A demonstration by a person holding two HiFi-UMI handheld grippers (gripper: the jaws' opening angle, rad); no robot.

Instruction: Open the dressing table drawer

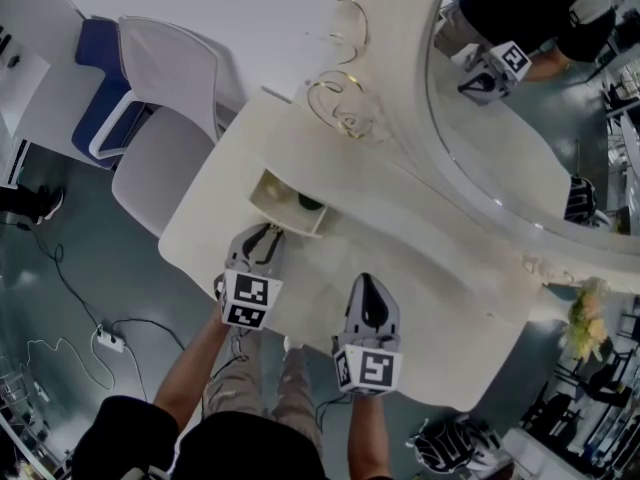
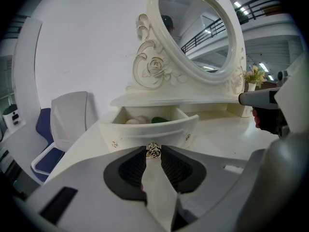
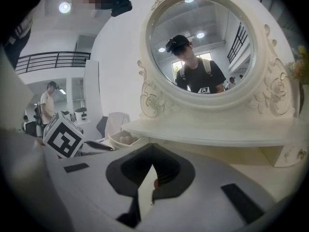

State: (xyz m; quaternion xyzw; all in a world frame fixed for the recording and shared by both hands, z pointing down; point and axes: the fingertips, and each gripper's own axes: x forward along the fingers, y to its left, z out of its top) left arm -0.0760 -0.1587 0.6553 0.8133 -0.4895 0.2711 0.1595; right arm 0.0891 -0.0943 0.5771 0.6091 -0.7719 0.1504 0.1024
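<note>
At the centre of the left gripper view, your left gripper [image 2: 153, 154] pinches the knob [image 2: 153, 149] of the open drawer [image 2: 145, 132]; lower centre in the right gripper view, your right gripper [image 3: 151, 166] is closed and empty.

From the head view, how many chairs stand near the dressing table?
2: a white chair by the table's left end, a blue chair behind it. Others may be hidden.

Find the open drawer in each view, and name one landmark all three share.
Head view: drawer centre-left, just beyond the left gripper.
Left gripper view: centre, its knob gripped between the jaws.
Right gripper view: left of centre, under the shelf.
Shared landmark: the oval mirror.
</note>
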